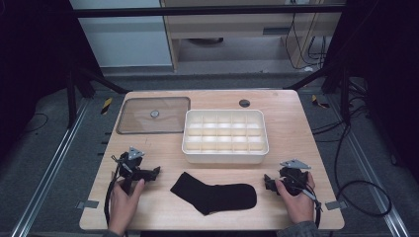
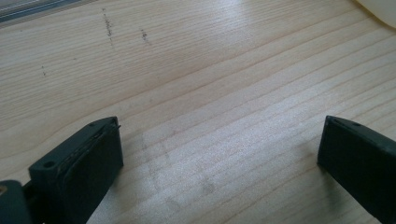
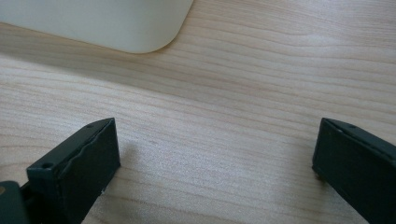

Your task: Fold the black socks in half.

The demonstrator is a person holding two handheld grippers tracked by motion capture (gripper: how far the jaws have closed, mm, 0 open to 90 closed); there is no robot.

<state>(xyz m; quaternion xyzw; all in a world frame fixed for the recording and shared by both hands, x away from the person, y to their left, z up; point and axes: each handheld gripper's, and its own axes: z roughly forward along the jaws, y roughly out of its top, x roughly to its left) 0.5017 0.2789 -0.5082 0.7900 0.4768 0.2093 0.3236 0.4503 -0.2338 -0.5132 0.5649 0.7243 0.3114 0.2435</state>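
A black sock (image 1: 215, 192) lies flat on the wooden surface (image 1: 291, 128) near its front edge, just in front of a white divided tray (image 1: 225, 137) and between the two hands. The left gripper (image 1: 154, 172) and the right gripper (image 1: 267, 181) rest on the surface either side of the sock, apart from it, each with jaws spread wide and empty. A clear lid (image 1: 153, 115) lies left of the tray.

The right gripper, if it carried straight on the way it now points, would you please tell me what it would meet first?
Probably the cream divided box. In the right gripper view, the right gripper is open over bare table, with the box's rounded corner ahead and left of centre, so it might only clip that corner; depth is unclear.
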